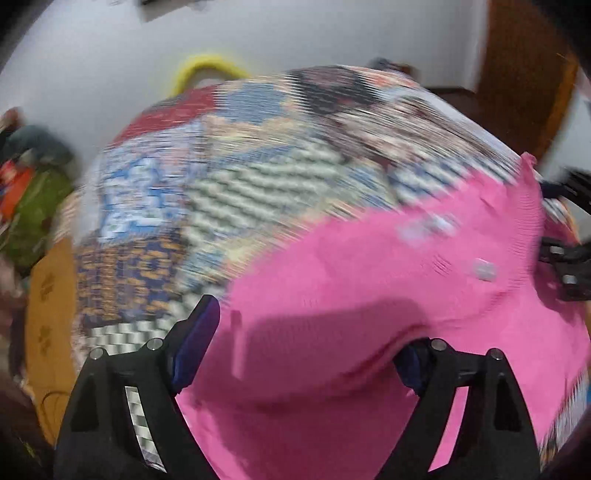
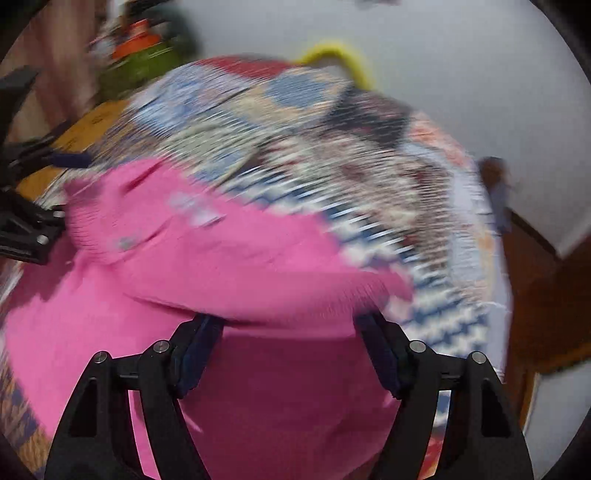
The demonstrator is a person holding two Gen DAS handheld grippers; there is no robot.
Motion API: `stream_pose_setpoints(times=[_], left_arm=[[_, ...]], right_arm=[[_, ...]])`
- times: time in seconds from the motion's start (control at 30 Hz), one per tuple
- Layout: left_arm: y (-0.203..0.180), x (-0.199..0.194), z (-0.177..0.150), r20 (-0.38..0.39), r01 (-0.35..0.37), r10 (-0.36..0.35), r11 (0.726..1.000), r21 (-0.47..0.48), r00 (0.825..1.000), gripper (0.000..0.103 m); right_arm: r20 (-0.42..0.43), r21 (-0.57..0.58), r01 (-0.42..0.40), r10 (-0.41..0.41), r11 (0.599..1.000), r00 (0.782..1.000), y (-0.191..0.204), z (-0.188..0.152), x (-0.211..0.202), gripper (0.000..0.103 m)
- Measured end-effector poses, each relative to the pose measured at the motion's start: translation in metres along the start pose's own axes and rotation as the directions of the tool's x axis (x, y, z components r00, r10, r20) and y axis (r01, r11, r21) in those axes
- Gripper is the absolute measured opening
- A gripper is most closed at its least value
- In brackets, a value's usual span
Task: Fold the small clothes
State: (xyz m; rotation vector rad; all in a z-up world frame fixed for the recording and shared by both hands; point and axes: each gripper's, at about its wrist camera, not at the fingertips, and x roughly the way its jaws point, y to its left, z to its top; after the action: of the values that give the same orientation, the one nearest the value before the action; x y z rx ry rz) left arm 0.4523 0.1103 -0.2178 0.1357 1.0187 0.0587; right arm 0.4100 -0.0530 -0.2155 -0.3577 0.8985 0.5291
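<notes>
Both views motion-blurred, small detail unreadable; white wall (image 1: 295, 33) fills the background, brown wooden door (image 1: 524, 74) at far right of the left view; patchwork quilt (image 1: 221, 177) in blue, red, cream and checked patches covers the work surface and takes up most of both frames; pink knit garment (image 1: 369, 295) lies spread on the quilt, lower right in the left view and lower left to centre in the right view (image 2: 184, 277), ribbed hem or cuff edge visible at its far side, a fold of the fabric humped across the middle, two or three pale buttons or patches on it, too blurred to tell which; left gripper (image 1: 306, 343) low over the near part of the garment, jaws wide apart, pink fabric between them, right pad partly hidden under a fabric ridge, cannot tell if the pads touch the cloth; right gripper (image 2: 288, 332) also spread wide, fingertips right at the edge of a raised pink fold, nothing pinched; each gripper shows at the edge of the other's view, beside the ribbed edge; orange-brown cardboard box (image 1: 48, 314) left of the quilt; green and orange clutter (image 1: 33, 199) near the wall; yellow curved loop (image 1: 207, 68) behind the quilt's far edge
</notes>
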Motion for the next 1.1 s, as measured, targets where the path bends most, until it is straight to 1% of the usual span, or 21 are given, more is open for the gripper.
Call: stream_pose_setpoints(times=[0.03,0.07,0.1,0.13,0.2,0.23,0.37,0.47,0.6,0.7,0.83,0.9,0.93,1.03,1.07,1.1], left_arm=[[0.012,0.001,0.007,0.005,-0.023,0.023,0.998,-0.060,1.000,0.086],[0.023,-0.001,0.010,0.014,-0.022,0.024,0.992,-0.121,1.000,0.086],[0.035,-0.003,0.012,0.029,-0.016,0.021,0.983,-0.185,0.999,0.086],[0.047,-0.007,0.012,0.043,-0.003,0.014,0.970,-0.244,0.999,0.086],[0.062,-0.013,0.007,0.049,0.031,-0.017,0.954,-0.298,0.999,0.086],[0.068,-0.016,0.004,0.042,0.036,-0.024,0.950,-0.310,0.999,0.086],[0.083,-0.029,-0.022,0.001,0.008,-0.008,0.948,-0.319,1.000,0.086],[0.090,-0.041,-0.048,-0.019,0.018,-0.027,0.941,-0.339,0.999,0.086],[0.093,-0.053,-0.085,-0.046,0.058,-0.081,0.926,-0.372,0.996,0.086],[0.090,-0.056,-0.111,-0.067,0.098,-0.136,0.909,-0.405,0.988,0.086],[0.079,-0.050,-0.139,-0.096,0.155,-0.220,0.880,-0.448,0.971,0.086],[0.072,-0.045,-0.147,-0.106,0.180,-0.254,0.871,-0.457,0.961,0.086],[0.069,-0.041,-0.149,-0.113,0.181,-0.260,0.869,-0.461,0.959,0.086],[0.063,-0.036,-0.149,-0.110,0.145,-0.216,0.882,-0.448,0.970,0.086],[0.062,-0.033,-0.148,-0.113,0.141,-0.211,0.885,-0.444,0.971,0.085],[0.060,-0.032,-0.146,-0.107,0.134,-0.201,0.888,-0.440,0.974,0.079]], right_arm=[[0.022,0.051,0.008,-0.010,0.999,1.000,-0.009,0.002,-0.003,0.070],[0.052,0.124,0.004,-0.010,0.992,0.999,-0.022,0.003,-0.008,0.070],[0.077,0.168,-0.010,-0.003,0.986,0.997,-0.030,0.002,-0.013,0.070],[0.095,0.191,-0.021,0.002,0.981,0.995,-0.035,0.001,-0.017,0.070],[0.108,0.197,-0.023,0.001,0.980,0.994,-0.039,-0.002,-0.028,0.070],[0.106,0.188,-0.019,-0.001,0.982,0.994,-0.039,-0.002,-0.032,0.070],[0.091,0.129,-0.030,0.018,0.991,0.996,-0.027,-0.009,-0.051,0.070],[0.093,0.104,-0.049,0.039,0.993,0.995,-0.017,-0.017,-0.065,0.071],[0.095,0.104,-0.109,0.099,0.989,0.991,-0.004,-0.030,-0.078,0.072],[0.089,0.104,-0.135,0.126,0.985,0.988,0.008,-0.043,-0.085,0.072],[0.064,0.096,-0.158,0.152,0.983,0.986,0.023,-0.059,-0.085,0.072],[0.055,0.103,-0.168,0.163,0.980,0.985,0.028,-0.066,-0.084,0.072],[0.051,0.110,-0.174,0.170,0.978,0.984,0.030,-0.069,-0.083,0.072],[0.032,0.124,-0.193,0.191,0.973,0.981,0.035,-0.079,-0.078,0.072],[0.022,0.128,-0.192,0.191,0.973,0.981,0.037,-0.083,-0.075,0.072],[0.012,0.130,-0.188,0.189,0.973,0.982,0.038,-0.085,-0.071,0.072]])
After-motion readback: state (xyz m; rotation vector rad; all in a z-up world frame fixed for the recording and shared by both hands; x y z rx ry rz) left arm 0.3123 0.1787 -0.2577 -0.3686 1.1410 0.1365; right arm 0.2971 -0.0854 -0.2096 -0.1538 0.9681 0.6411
